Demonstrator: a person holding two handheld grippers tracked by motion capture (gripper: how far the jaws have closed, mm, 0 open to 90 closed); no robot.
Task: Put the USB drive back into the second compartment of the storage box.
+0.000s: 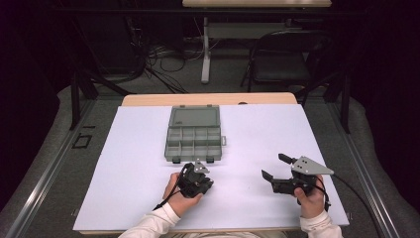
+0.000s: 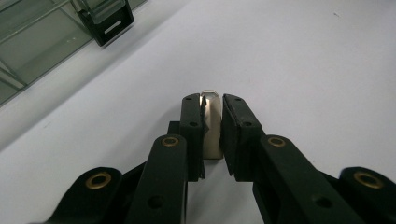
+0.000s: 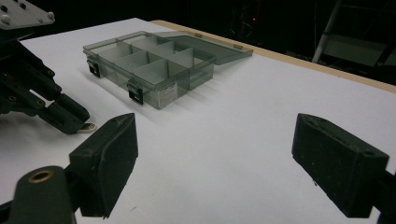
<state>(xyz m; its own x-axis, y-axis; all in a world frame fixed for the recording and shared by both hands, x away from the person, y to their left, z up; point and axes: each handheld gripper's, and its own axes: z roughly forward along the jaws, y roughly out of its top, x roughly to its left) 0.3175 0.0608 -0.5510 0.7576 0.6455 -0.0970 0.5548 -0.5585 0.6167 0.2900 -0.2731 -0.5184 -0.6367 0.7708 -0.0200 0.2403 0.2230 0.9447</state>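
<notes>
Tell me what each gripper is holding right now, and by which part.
The left gripper is shut on a small metal piece, pinching its flat sides with one end poking out past the fingertips. The right gripper is open and holds nothing.

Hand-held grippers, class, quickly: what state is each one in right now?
Left hand-held gripper: closed on a small metal piece, low over the white table.
Right hand-held gripper: open, holding nothing.

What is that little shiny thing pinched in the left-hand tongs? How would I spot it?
Start at the grey compartment box lying open on the white table. Just in front of it, the left tongs pinch a small silvery metal piece, the one shiny item among black and grey things.
</notes>
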